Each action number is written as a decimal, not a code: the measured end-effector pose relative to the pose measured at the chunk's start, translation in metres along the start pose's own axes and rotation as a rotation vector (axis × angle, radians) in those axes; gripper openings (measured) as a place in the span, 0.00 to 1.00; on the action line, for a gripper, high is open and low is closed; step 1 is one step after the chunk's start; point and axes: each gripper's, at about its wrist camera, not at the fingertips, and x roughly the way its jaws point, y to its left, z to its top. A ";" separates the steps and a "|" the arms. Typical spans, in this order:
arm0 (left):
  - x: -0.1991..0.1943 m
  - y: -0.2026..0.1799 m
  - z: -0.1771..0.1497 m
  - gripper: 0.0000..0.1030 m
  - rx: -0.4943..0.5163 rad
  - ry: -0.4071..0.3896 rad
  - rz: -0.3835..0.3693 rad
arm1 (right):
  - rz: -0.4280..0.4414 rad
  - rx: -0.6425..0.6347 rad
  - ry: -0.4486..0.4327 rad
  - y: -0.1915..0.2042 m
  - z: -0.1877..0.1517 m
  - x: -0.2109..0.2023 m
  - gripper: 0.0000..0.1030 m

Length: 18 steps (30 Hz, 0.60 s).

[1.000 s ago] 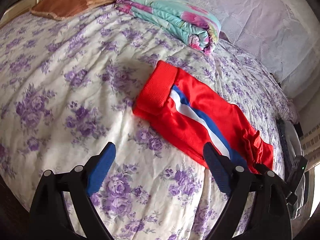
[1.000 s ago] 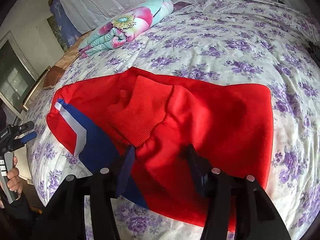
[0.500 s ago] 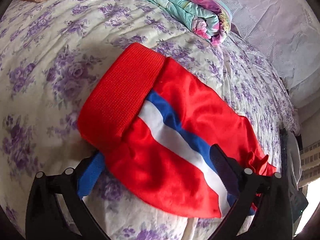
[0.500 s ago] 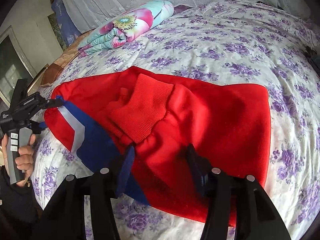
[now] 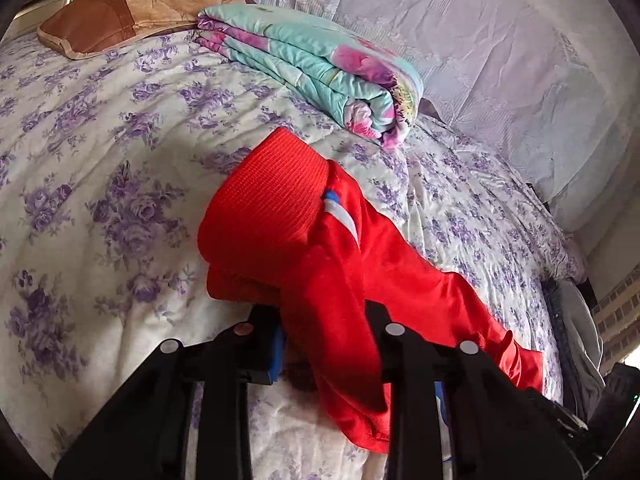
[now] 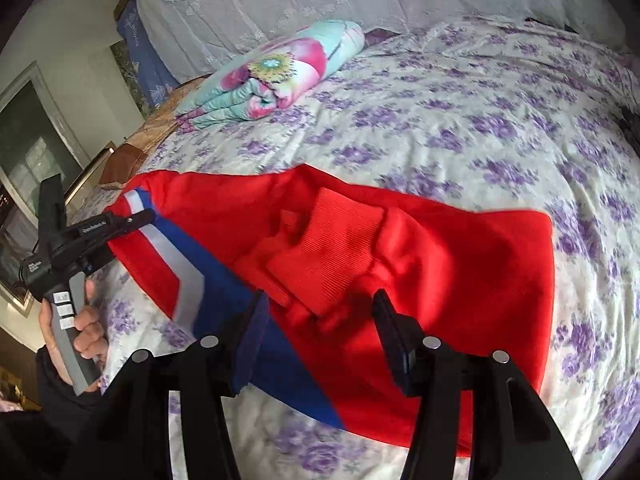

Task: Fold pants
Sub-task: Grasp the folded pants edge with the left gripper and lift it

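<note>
Red pants [image 6: 448,276] with a blue and white side stripe lie partly folded on the floral bed. In the left wrist view my left gripper [image 5: 324,340] is shut on the pants [image 5: 332,292] near the ribbed waistband [image 5: 268,204] and lifts that end off the bed. It also shows at the left of the right wrist view [image 6: 132,220], held by a hand. My right gripper [image 6: 320,320] is open, its jaws standing on either side of the ribbed cuffs [image 6: 332,248] lying on the pants; whether it touches the cloth I cannot tell.
A folded floral quilt [image 5: 320,60] lies at the head of the bed, also in the right wrist view [image 6: 276,72]. A brown pillow [image 5: 120,12] lies beside it. A white curtain [image 5: 480,40] hangs behind. The bedspread [image 6: 480,112] stretches to the right.
My left gripper closed in on the waistband end, shut on the cloth and raised it. My right gripper stayed open in place over the cuffs.
</note>
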 end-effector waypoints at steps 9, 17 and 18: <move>0.001 0.008 -0.001 0.25 -0.024 0.024 -0.038 | -0.006 -0.015 0.285 0.061 0.056 0.102 0.18; 0.002 0.007 -0.003 0.25 -0.012 0.030 -0.021 | 0.004 0.025 0.314 0.067 0.054 0.107 0.19; 0.002 0.007 -0.004 0.25 -0.011 0.030 -0.020 | 0.022 0.025 0.282 0.065 0.058 0.095 0.19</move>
